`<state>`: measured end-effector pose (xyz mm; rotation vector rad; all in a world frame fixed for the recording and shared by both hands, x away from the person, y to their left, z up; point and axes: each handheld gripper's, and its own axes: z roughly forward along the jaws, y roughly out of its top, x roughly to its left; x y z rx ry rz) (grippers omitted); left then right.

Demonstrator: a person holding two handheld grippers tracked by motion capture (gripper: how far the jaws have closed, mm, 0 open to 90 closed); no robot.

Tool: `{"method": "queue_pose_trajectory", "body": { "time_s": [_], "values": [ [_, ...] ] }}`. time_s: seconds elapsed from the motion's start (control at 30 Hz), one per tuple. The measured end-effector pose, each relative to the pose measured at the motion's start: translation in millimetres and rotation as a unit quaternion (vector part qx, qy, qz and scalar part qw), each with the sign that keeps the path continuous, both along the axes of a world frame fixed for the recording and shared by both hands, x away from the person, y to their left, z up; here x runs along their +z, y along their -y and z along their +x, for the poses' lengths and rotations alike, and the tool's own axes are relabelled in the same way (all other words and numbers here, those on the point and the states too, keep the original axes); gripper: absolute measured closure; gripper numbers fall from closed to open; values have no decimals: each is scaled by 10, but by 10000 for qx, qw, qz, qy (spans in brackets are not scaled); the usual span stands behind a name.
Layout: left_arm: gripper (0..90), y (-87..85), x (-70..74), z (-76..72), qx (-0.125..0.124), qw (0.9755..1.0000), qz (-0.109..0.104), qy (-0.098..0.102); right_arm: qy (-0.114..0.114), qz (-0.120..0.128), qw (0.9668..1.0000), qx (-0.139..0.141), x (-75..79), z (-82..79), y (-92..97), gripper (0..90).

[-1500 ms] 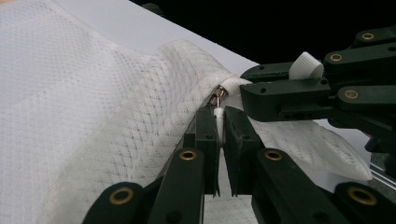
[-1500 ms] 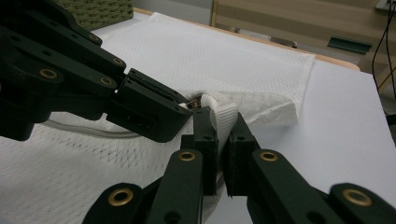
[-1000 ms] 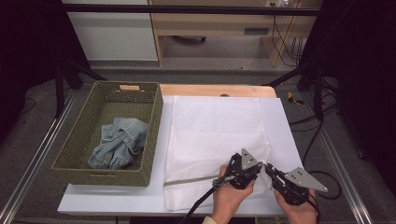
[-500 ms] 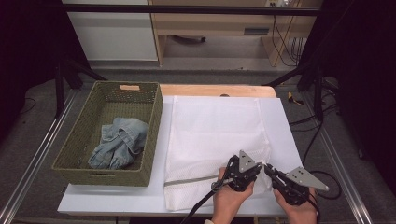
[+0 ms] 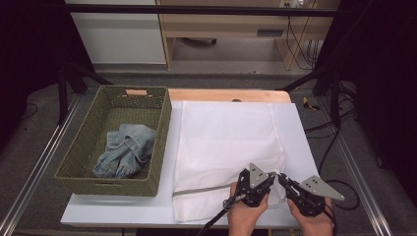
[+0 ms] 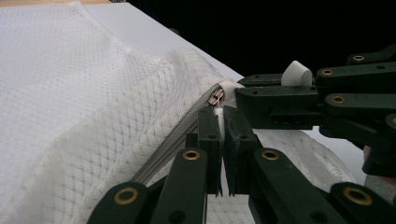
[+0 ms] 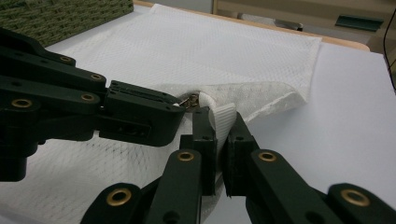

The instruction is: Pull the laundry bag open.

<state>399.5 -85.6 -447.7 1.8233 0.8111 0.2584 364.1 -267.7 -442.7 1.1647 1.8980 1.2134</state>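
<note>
The white mesh bag lies flat on the desk, right of the basket — its zipper pull half hidden by folds. Left tongs and right tongs are clamped on the bag's near right corner; no writing readable.

A white mesh bag lies flat across the white table, its zip running along the near edge – shut (the metal pull sits at the right end, where the corner is bunched up).
</note>
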Motion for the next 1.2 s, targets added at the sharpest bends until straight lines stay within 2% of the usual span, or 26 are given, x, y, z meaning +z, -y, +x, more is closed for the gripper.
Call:
{"method": "queue_pose_trajectory", "body": {
  "time_s": [0.23,0.77,1.03,1.2],
  "values": [
    [866,-7,-18,-8,13,9999,-98,-26,-23,-40,10000,-12,7,0,0,859],
    [866,-6,-12,-24,76,9999,-50,62,8,-124,9999,-47,45,-26,-15,862],
    [866,-33,-44,-6,75,9999,-132,-73,-12,-149,9999,-75,49,-27,-11,863],
    [866,-45,-53,-9,108,9999,-93,-54,10,-167,9998,-111,55,-29,1,864]
  ]
}}
